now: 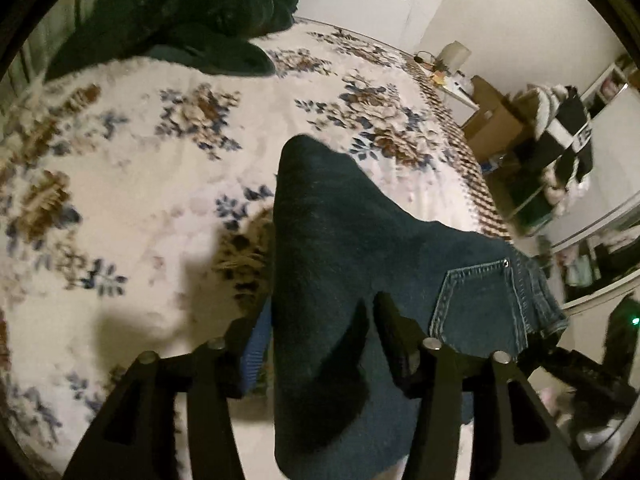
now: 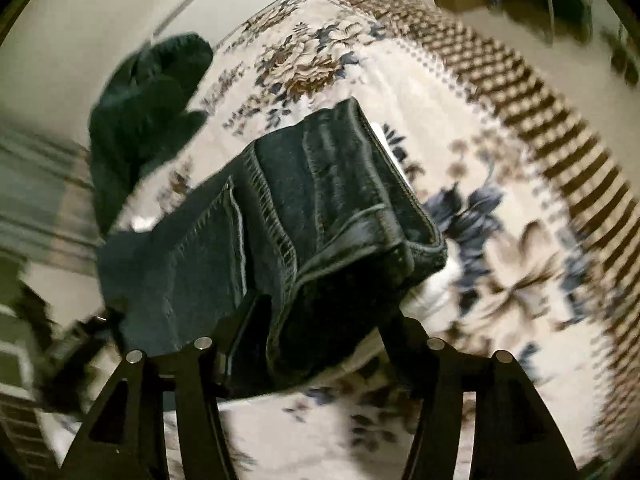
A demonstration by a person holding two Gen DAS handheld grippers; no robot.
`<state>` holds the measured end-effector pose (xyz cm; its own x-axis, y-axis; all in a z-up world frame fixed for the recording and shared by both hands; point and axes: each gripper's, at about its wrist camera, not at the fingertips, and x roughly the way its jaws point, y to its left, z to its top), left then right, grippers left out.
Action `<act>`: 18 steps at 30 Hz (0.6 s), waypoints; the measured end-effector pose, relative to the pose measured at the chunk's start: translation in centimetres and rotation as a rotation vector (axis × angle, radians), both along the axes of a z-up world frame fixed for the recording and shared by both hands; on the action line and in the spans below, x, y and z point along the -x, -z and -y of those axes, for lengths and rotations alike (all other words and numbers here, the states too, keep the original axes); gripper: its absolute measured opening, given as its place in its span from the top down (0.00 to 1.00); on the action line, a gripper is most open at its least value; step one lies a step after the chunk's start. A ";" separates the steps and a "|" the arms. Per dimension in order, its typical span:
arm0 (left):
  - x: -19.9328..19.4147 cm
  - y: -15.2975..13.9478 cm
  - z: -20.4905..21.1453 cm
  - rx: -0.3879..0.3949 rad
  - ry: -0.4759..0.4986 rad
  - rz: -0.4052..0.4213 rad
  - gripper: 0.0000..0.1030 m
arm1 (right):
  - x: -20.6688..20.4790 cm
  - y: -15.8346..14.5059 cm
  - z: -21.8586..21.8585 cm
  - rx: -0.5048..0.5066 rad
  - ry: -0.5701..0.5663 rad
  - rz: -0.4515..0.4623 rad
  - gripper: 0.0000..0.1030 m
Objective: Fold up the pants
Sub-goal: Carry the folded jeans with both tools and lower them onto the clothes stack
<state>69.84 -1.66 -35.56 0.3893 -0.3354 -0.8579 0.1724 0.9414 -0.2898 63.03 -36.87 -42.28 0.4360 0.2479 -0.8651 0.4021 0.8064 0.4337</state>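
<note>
Dark blue jeans lie bunched on the floral bed cover, a stitched back pocket showing at the right. My left gripper points down over them; its fingers stand apart with a thick fold of denim lying loose between them. In the right wrist view the jeans show a seamed hem and a folded edge. My right gripper straddles that edge, fingers apart, and a dark gap shows beside the left finger. The cloth hides both sets of fingertips.
A heap of dark green clothing sits at the far side of the bed, also in the right wrist view as a green garment. The bed's checkered edge runs along the right. Cardboard boxes and a laden rack stand beyond it.
</note>
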 end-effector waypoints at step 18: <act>9.0 -8.8 3.0 -0.185 -0.017 0.164 0.12 | 9.9 -13.6 -4.7 0.470 -0.135 0.136 0.00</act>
